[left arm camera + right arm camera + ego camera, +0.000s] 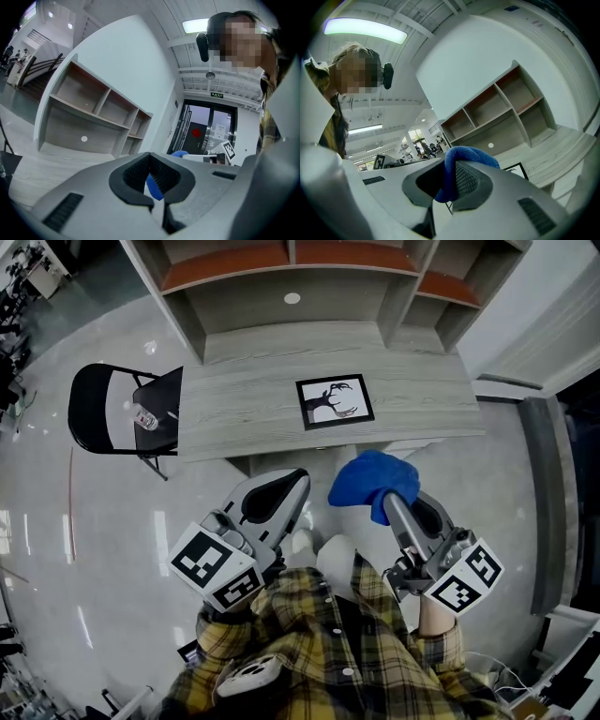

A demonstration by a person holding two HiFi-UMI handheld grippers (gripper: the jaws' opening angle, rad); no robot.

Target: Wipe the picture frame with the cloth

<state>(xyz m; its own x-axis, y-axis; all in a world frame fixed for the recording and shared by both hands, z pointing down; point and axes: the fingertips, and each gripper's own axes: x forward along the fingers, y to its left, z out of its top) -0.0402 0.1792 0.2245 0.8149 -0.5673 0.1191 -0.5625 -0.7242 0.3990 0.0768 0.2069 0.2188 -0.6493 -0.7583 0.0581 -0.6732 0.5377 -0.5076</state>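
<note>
My left gripper, fingers together and empty, hangs short of the surface. The picture frame lies flat near its front edge. My right gripper has its fingers clamped on the blue cloth; I should press it flat and wipe gently.

The person wears a plaid shirt in yellow, dark grey and black, with small white buttons down its front and a cuff of the same plaid at the right wrist. A black camera sits at the head. The left tongs and right tongs have smooth pale grey shells, black ribbed pads inside the jaws and dark slotted patches on top. Each carries a white cube printed with black square markers
</note>
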